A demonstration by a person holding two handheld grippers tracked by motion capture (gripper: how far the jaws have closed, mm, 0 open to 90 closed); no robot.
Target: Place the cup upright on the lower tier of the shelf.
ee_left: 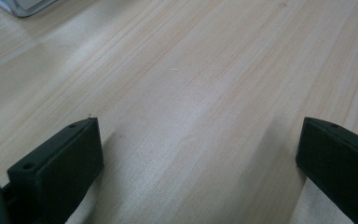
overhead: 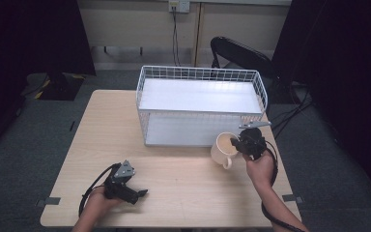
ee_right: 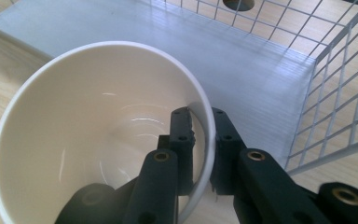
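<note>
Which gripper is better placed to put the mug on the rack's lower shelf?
Right. The right gripper grips the mug by its rim beside the rack; the left gripper is open, farther away.

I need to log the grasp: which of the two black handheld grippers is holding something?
The right gripper: its jaws pinch the rim of the cream ceramic mug, one inside, one outside. The left gripper is open over the bare wooden table.
</note>
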